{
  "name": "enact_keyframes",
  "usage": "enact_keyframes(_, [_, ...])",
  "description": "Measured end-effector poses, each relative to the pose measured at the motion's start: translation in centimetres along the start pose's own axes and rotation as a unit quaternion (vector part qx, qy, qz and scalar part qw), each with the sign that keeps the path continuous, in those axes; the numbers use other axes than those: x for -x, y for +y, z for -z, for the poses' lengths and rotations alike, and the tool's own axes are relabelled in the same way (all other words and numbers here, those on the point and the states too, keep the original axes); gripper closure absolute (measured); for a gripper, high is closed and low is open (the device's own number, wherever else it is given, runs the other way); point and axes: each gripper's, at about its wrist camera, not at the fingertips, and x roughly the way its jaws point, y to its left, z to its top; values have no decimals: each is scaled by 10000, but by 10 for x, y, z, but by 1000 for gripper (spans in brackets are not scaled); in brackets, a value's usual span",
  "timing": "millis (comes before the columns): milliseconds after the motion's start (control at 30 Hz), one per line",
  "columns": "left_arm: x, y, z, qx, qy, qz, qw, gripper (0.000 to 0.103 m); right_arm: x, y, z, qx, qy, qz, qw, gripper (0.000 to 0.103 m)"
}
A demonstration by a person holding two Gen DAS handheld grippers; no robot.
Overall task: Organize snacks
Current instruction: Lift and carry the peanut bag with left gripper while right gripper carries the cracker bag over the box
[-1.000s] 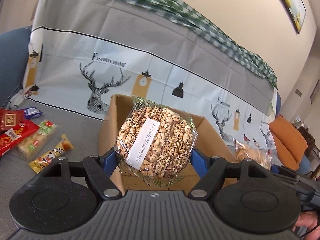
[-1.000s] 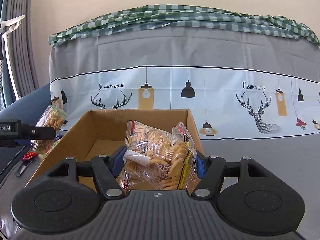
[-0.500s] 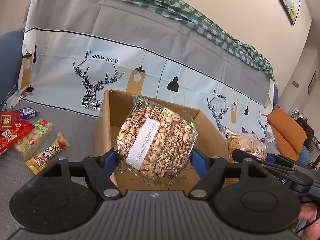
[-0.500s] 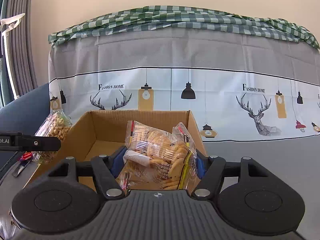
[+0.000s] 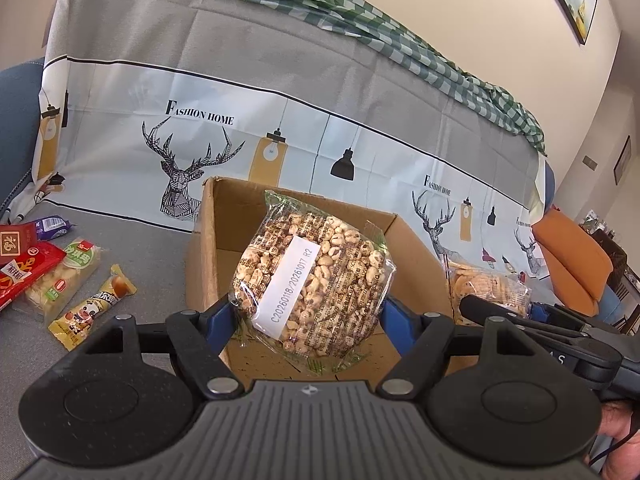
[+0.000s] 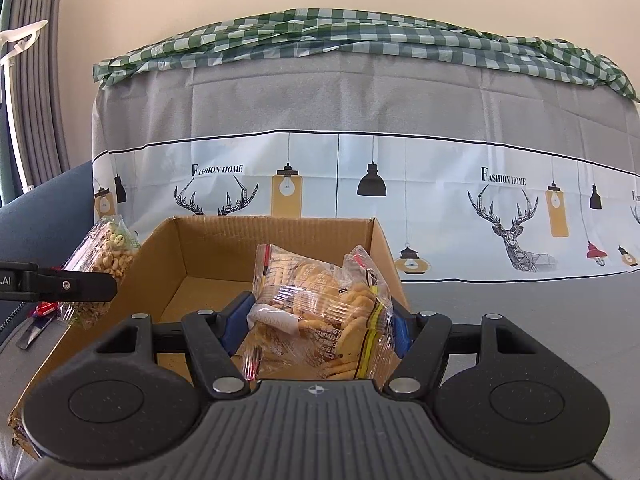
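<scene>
Change since a second ago: in the left wrist view the cardboard box [image 5: 304, 240] sits more centrally under the held bag, and the right gripper [image 5: 496, 312] with its load has come into frame at right. In the right wrist view the left gripper [image 6: 76, 282] has edged inward toward the box's left wall. Neither grip has altered. Judgement: both loads are now lined up over the box opening, so release looks like the next step; nothing has been dropped yet.

Left gripper [image 5: 306, 316]: fingers closed on the puffed-grain bag [image 5: 310, 284], pressing its two sides. Bag is held above the box, not resting in it. Right gripper [image 6: 316, 324]: fingers closed on the biscuit bag [image 6: 316, 300], held over the box's near right corner.

Materials:
- Puffed-grain bag: clear crinkly film, round and bulging, beige kernels, white label strip across it.
- Biscuit bag: clear film with red and yellow seams, flat round biscuits, creased and loosely filled.
- Box: brown corrugated cardboard, open top, rigid walls, floor bare where visible.
- Surface [image 5: 152, 248]: grey cloth, matte.
- Loose snacks [image 5: 60, 276] lie on the surface left of the box, well apart from both grippers: glossy red, green and yellow wrappers, flat oblong packs. These remain to be sorted.
</scene>
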Motion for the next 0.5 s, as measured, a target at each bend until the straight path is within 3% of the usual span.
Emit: enact_keyframes(500, [0,-2,1,-60,18,45,10000,23,0,1,2,-3,-37,27,10000,34])
